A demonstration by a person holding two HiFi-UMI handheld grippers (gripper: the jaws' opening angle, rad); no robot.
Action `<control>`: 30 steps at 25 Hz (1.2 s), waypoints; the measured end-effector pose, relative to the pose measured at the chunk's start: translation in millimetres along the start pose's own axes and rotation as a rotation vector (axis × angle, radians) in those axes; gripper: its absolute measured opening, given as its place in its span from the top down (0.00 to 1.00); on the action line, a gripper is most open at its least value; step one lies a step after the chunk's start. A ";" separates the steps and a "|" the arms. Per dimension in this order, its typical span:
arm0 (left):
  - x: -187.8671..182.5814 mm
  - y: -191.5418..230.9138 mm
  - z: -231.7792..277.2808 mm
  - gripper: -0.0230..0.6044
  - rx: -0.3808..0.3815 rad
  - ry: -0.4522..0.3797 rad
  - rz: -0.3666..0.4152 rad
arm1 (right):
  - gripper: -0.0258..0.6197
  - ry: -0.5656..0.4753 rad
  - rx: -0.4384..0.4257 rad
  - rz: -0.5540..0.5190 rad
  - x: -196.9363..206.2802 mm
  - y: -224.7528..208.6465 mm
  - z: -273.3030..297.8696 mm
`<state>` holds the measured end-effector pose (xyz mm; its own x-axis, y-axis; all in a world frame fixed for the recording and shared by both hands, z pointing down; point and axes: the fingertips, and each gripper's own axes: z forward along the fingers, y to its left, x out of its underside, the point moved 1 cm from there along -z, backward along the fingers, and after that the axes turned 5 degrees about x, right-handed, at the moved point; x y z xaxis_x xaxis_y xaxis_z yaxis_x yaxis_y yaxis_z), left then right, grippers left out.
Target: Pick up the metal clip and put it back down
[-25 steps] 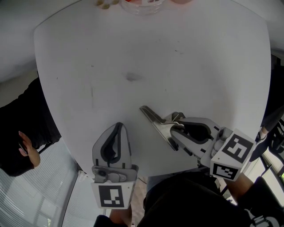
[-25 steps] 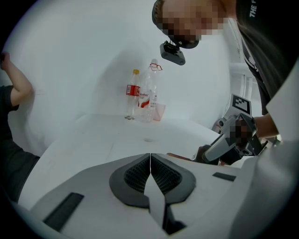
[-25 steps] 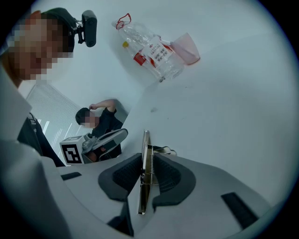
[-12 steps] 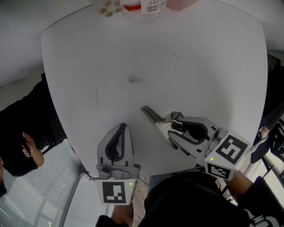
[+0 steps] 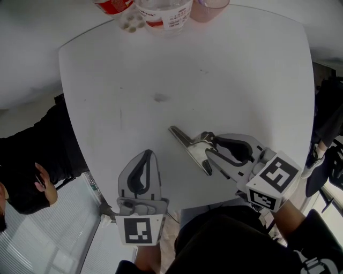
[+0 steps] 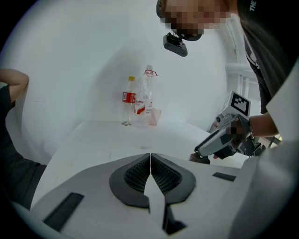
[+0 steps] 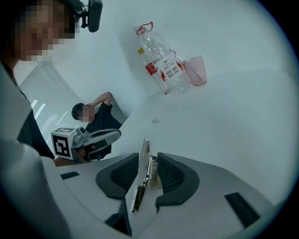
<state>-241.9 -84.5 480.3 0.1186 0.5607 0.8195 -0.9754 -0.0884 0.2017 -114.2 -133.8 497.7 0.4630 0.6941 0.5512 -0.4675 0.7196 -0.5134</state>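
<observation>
The metal clip [image 5: 185, 142] lies flat on the white table [image 5: 214, 80], near its front edge. My right gripper [image 5: 208, 149] straddles the clip's near end, and its jaws are opening. In the right gripper view the clip [image 7: 141, 179] stands between the dark pads [image 7: 170, 175] with a gap on the left side, so they do not press on it. My left gripper [image 5: 144, 154] hovers at the front left, a hand's width from the clip. It is shut and holds nothing, and its pads [image 6: 140, 175] meet in the left gripper view.
Two plastic bottles [image 5: 163, 13] and a pink cup [image 5: 209, 6] stand at the table's far edge, with small caps [image 5: 128, 21] beside them. A person in black [image 5: 27, 171] sits off the table's left side. The table's front edge runs just under both grippers.
The right gripper's jaws have spread apart around the clip, which stays on the table. The head camera has tilted, bringing the bottles into view. The left gripper has hardly moved.
</observation>
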 end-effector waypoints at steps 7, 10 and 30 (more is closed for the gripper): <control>-26.3 -6.1 -10.7 0.93 0.013 -0.066 0.047 | 0.79 -0.059 0.053 -0.071 -24.0 2.9 -24.3; -37.7 -10.3 -14.8 0.93 0.015 -0.073 0.061 | 0.82 -0.086 0.052 -0.075 -34.6 8.3 -35.4; -122.5 -54.2 -66.7 0.93 0.086 -0.178 0.183 | 0.93 -0.327 0.148 -0.189 -119.1 46.4 -155.1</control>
<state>-215.9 -93.5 333.2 -0.0199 0.3763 0.9263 -0.9651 -0.2492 0.0805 -74.3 -180.0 306.2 0.2984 0.4901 0.8190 -0.5118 0.8065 -0.2961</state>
